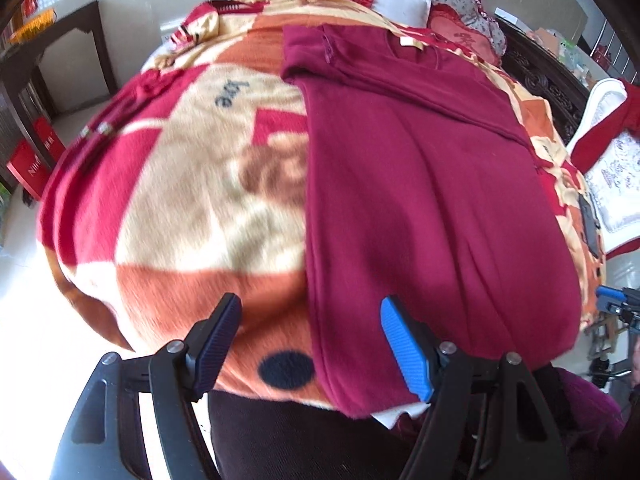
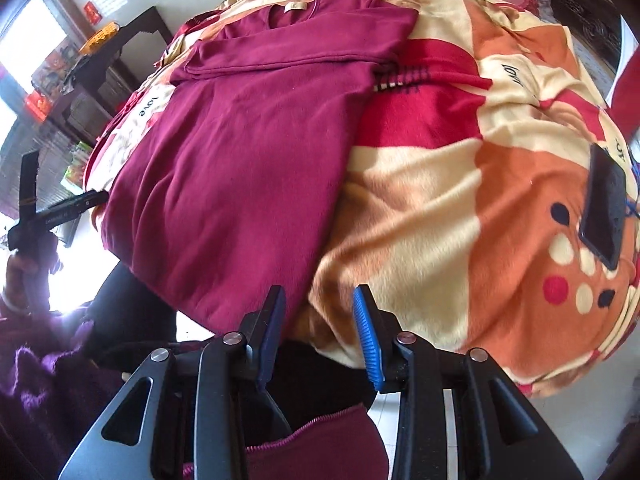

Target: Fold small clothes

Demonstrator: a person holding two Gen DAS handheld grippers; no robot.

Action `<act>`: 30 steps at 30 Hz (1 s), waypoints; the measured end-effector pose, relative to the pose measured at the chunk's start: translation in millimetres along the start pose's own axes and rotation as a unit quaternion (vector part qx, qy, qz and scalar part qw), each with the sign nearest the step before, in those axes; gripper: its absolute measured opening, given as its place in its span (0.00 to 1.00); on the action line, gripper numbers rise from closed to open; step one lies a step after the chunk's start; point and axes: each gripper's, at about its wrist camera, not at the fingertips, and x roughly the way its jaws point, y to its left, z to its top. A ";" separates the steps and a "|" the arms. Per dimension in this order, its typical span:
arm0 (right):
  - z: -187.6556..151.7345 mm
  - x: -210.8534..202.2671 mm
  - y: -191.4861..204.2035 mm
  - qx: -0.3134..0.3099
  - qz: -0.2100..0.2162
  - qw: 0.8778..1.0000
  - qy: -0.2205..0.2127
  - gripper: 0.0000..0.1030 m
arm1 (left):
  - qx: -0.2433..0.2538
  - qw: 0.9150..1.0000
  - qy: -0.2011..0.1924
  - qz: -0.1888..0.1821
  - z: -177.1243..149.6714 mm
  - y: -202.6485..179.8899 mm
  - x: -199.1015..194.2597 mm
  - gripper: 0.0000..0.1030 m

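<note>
Left wrist view: shirt (image 1: 432, 200), maroon, folded lengthwise, lies flat on blanket (image 1: 180, 184), center-right of frame. Left gripper (image 1: 310, 344) spread wide, empty, over shirt's near hem.

Right wrist view: shirt (image 2: 248, 160) sits center-left. Right gripper (image 2: 320, 336) moderately apart, empty, at bottom center. Phone (image 2: 604, 216) at right edge.

The near hem of the maroon shirt (image 1: 432, 208) drops over the bed's edge at 6 o'clock in the left wrist view, its lowest part hidden behind the left gripper (image 1: 312, 344). The dark phone (image 1: 590, 224) at 3 o'clock there is squeezed thin by the lens, its face unreadable, and the right gripper (image 1: 616, 304) is cut by the frame edge at 4 o'clock. In the right wrist view, the items on the dark side table (image 2: 100, 72) at 10 o'clock are too small to identify.
</note>
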 end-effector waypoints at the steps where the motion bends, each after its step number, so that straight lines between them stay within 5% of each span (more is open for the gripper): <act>1: -1.6 1.6 -0.2 0.001 0.005 1.000 0.000 0.18 | -0.002 1.000 0.004 -0.004 -2.2 -0.3 0.9 0.74; 30: -12.7 38.3 22.5 0.006 0.105 0.992 0.062 0.19 | 0.007 0.999 0.031 0.010 -19.2 -10.3 12.9 0.74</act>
